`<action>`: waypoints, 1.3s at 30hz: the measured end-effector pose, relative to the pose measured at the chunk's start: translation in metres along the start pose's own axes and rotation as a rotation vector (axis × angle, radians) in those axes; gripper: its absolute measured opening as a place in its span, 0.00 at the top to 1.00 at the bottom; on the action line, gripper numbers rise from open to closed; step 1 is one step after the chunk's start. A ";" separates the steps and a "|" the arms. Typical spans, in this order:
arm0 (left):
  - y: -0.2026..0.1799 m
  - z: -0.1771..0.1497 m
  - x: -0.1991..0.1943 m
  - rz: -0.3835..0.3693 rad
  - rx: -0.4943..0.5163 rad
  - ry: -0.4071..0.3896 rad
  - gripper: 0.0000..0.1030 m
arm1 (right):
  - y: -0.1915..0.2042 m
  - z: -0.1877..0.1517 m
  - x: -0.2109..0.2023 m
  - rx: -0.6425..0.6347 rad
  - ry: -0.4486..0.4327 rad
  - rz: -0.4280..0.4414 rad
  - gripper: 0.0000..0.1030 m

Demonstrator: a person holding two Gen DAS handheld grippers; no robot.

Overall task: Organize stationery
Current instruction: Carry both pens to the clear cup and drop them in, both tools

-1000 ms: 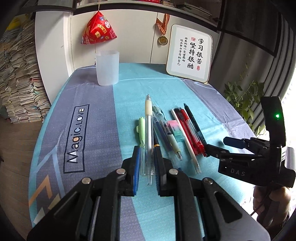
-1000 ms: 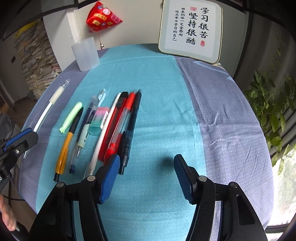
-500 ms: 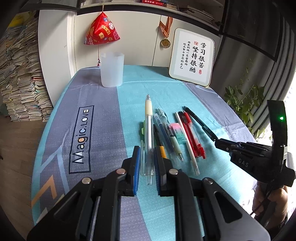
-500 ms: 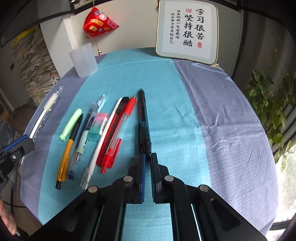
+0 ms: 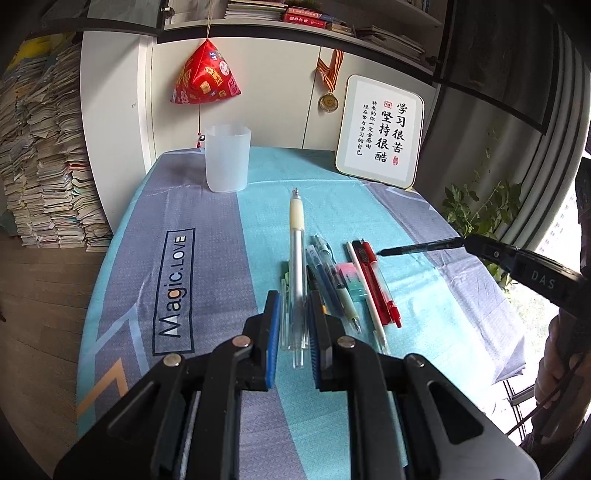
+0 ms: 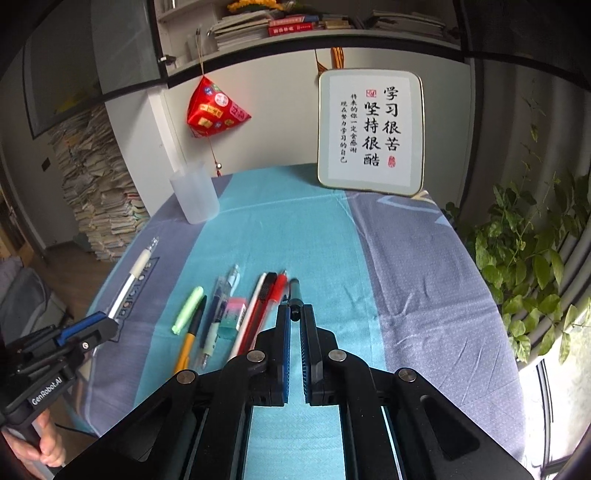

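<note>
The left hand-held gripper pinches a clear pen with a cream grip, lifted off the worktop. The right hand-held gripper is clamped on a black pen, raised clear of the row of pens and the pastel eraser lying on the blue cloth. A translucent cup stands upright near the far edge, well apart from them.

A framed calligraphy board leans upright at the table's far right corner. On the wall behind the far edge hangs a red pyramid-shaped ornament — its cord and bell dangling toward the far left corner — and a medal on a striped ribbon. Paper stacks rise off the left edge, a leafy plant off the right; books line the shelf above.
</note>
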State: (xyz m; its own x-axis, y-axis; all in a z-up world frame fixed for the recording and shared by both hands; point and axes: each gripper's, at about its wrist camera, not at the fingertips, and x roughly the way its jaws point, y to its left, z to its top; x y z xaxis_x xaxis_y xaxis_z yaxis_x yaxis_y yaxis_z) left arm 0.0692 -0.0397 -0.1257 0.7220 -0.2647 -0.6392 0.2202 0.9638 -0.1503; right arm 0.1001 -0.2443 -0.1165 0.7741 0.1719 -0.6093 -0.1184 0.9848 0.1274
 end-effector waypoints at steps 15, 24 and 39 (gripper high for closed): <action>0.019 0.038 -0.017 -0.026 0.051 -0.025 0.88 | 0.030 0.064 -0.038 -0.083 -0.133 0.073 0.94; 0.044 0.107 -0.004 -0.035 0.182 0.104 0.88 | 0.052 0.108 -0.025 -0.116 -0.136 0.154 0.94; 0.088 0.207 0.100 -0.003 0.218 0.398 0.88 | 0.103 0.197 0.052 -0.116 -0.106 0.265 0.94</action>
State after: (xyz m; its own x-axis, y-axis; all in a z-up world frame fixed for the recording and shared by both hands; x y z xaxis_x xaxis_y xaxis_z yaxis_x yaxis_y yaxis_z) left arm 0.2963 0.0119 -0.0472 0.4226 -0.1930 -0.8855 0.3856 0.9225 -0.0170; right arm 0.2511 -0.1387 0.0191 0.7670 0.4250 -0.4807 -0.3898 0.9037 0.1771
